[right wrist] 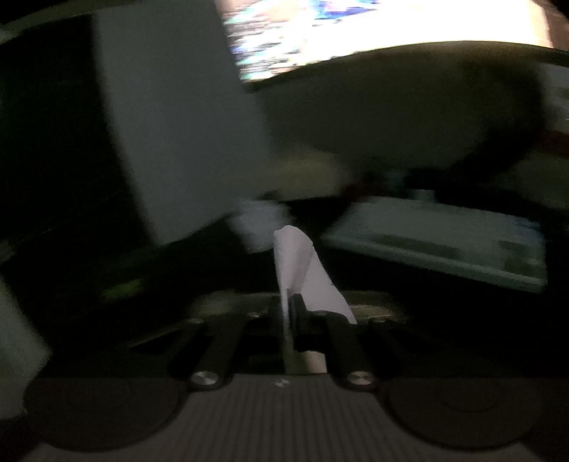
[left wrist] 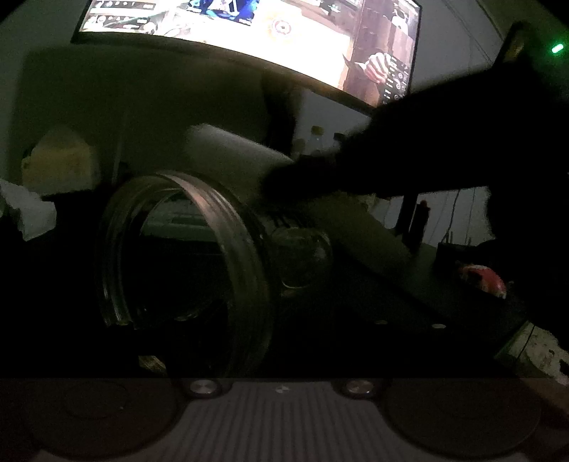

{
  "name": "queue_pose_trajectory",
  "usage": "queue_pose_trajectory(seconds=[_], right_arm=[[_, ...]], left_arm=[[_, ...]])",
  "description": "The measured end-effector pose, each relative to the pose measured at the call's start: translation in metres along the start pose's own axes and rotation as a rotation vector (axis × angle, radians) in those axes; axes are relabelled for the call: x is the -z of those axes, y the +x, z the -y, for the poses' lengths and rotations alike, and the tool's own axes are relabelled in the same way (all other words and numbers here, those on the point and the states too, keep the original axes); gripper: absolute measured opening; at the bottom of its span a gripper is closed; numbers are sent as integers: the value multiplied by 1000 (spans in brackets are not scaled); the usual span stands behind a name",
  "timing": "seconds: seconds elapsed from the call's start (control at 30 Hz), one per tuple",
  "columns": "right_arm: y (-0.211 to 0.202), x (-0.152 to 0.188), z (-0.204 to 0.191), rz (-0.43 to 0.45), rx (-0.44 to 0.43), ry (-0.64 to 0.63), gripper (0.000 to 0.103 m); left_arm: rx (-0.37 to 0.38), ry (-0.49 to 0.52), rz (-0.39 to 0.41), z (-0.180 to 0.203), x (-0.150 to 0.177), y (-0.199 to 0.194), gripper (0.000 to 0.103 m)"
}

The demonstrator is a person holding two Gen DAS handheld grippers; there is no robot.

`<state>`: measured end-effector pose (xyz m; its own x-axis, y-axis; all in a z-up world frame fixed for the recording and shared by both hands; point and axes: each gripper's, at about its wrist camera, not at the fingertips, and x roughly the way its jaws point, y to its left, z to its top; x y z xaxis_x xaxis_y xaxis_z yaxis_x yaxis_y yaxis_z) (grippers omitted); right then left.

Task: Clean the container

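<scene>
Jar (left wrist: pixel 185 277) fills the left wrist frame's centre-left, mouth toward me; my left grip on it: cannot tell. Glass: rigid, slick, breakable; hold by the threaded rim. Right gripper (right wrist: pixel 290 309) pinches tissue (right wrist: pixel 302 263).

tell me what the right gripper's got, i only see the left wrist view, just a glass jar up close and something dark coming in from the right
Observer: The right gripper is shut on a white tissue, which sticks up past the fingertips.
Operator: is the tissue in the jar yet
Observer: No jar shows in the right wrist view, so it does not look inserted; that view is motion-blurred.
Operator: what's ahead of it then
Observer: A pale keyboard lies on the desk to the right, under a bright monitor.
Operator: and my jar
Observer: The glass jar is tilted, mouth toward your camera.
</scene>
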<state>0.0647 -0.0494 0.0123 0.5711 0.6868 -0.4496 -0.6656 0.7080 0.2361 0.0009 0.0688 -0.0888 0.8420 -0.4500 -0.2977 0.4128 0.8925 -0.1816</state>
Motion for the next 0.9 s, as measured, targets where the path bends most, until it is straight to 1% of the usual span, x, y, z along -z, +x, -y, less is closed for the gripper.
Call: queue_pose_trajectory(seconds=[0.03, 0.07, 0.1, 0.13, 0.17, 0.23, 0.27, 0.33, 0.37, 0.47, 0.5, 0.53, 0.57, 0.6, 0.63, 0.67, 0.73, 0.83, 0.9], right_arm=[[0, 1, -2, 0, -4, -8, 9], [-1, 2, 2, 2, 1, 1, 7], [-2, 2, 12, 5, 21, 28, 7], [-3, 1, 24, 8, 47, 59, 6], [-4, 1, 38, 8, 90, 96, 7], [-8, 0, 68, -8, 184, 178, 7], [-12, 1, 80, -5, 199, 216, 7], [-25, 2, 98, 19, 190, 278, 7], [-31, 1, 101, 32, 178, 286, 7], [-44, -2, 100, 61, 161, 279, 8], [-47, -3, 97, 66, 155, 273, 8], [-47, -4, 94, 67, 146, 266, 8], [-46, -6, 90, 66, 136, 258, 8], [-44, -8, 87, 62, 128, 251, 8], [-42, -11, 82, 56, 123, 242, 8], [-38, -12, 78, 48, 119, 232, 8], [-31, -13, 69, 32, 119, 218, 8], [-19, -13, 58, 14, 134, 180, 8], [-12, -12, 46, 9, 126, 147, 8]], left_arm=[[-2, -1, 1, 0, 0, -1, 64], [-2, -2, 2, 1, 0, -2, 61], [-8, -3, 10, 2, 0, -3, 55], [-17, -9, 32, 1, 1, -6, 36], [-5, -20, 49, 0, 1, -8, 24], [52, -42, 64, -4, -2, -7, 12], [80, -52, 71, -6, -3, -7, 7], [124, -96, 75, -10, -6, -5, 6], [155, -136, 72, -13, -8, -5, 6], [307, -316, 86, -31, -14, -6, 3], [322, -344, 88, -35, -17, -7, 3], [316, -354, 84, -37, -19, -7, 4], [303, -334, 82, -37, -21, -10, 6], [282, -286, 83, -33, -23, -14, 7], [261, -236, 84, -28, -24, -17, 10], [246, -198, 80, -25, -24, -19, 21], [228, -143, 62, -19, -20, -21, 32], [200, -69, 25, -11, -15, -17, 32], [172, -42, -1, -7, -12, -13, 32]])
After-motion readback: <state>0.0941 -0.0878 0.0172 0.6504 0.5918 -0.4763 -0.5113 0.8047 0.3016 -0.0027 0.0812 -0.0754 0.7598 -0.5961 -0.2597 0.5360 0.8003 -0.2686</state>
